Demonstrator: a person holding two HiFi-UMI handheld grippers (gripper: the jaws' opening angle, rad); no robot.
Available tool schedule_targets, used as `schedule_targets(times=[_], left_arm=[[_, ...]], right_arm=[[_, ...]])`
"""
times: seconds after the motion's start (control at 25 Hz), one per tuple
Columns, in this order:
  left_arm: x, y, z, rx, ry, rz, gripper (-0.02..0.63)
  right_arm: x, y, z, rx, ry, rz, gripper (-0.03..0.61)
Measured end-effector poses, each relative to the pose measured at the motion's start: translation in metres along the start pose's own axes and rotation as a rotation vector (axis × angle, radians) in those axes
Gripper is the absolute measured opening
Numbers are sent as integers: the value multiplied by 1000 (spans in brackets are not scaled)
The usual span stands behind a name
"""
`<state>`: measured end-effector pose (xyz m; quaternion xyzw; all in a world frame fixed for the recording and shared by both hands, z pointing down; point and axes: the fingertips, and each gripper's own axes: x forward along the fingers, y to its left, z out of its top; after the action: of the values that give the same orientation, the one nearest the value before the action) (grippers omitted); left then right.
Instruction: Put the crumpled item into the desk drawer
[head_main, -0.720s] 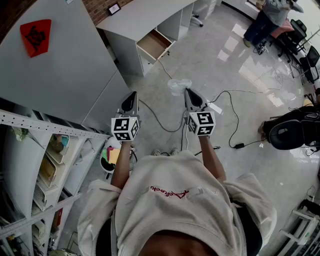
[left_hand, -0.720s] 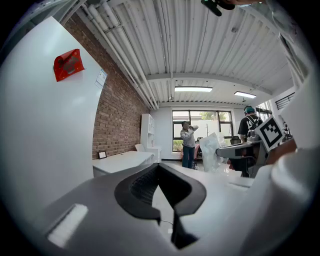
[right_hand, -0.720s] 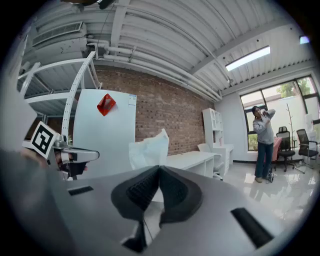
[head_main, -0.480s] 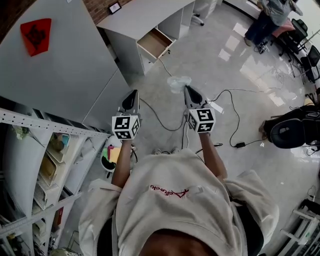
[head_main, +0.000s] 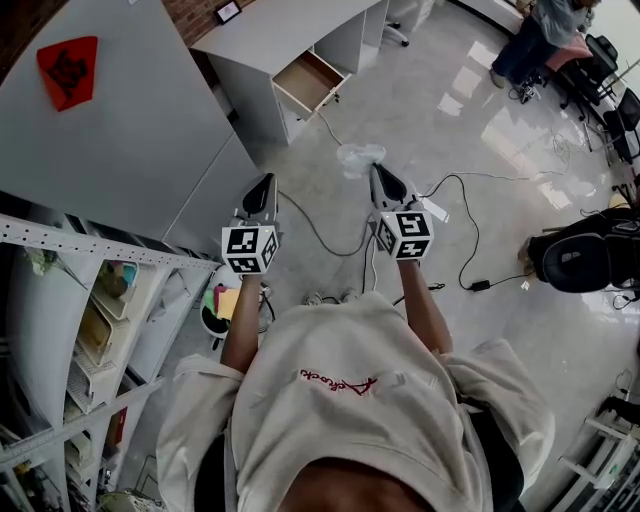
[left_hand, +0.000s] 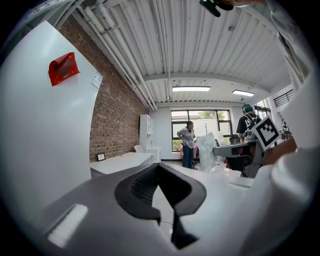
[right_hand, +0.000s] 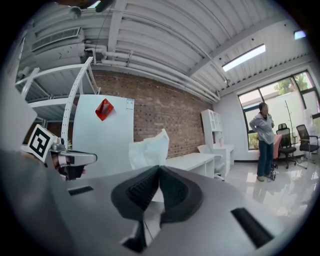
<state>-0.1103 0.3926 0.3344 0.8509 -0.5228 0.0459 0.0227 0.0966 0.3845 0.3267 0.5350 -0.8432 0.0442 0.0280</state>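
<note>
Pinches crumpled white plastic bag (head_main: 360, 158) between right gripper (head_main: 377, 172) jaws; left gripper (head_main: 266, 181) closed on nothing; pulled-out wooden desk drawer (head_main: 308, 82) well apart ahead, glossy grey floor (head_main: 430, 110) between.

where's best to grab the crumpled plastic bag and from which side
A bunched fold at its near edge, coming from the person's side. The crumpled plastic bag looks thin and limp, with no stiff part, so a gathered edge likely pinches best. The right gripper is shut on that edge, the rest standing past its tips.
</note>
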Motion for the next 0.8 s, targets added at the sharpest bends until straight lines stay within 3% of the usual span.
schedule_targets(times=[0.48,0.8], left_arm=[[9,-40,9,11,-12,27,8],[5,-54,-4,-1,1,58,8]], right_arm=[[-26,-29,-11,11,13,43,12],[-32,-38,-20,6,24,69,12]])
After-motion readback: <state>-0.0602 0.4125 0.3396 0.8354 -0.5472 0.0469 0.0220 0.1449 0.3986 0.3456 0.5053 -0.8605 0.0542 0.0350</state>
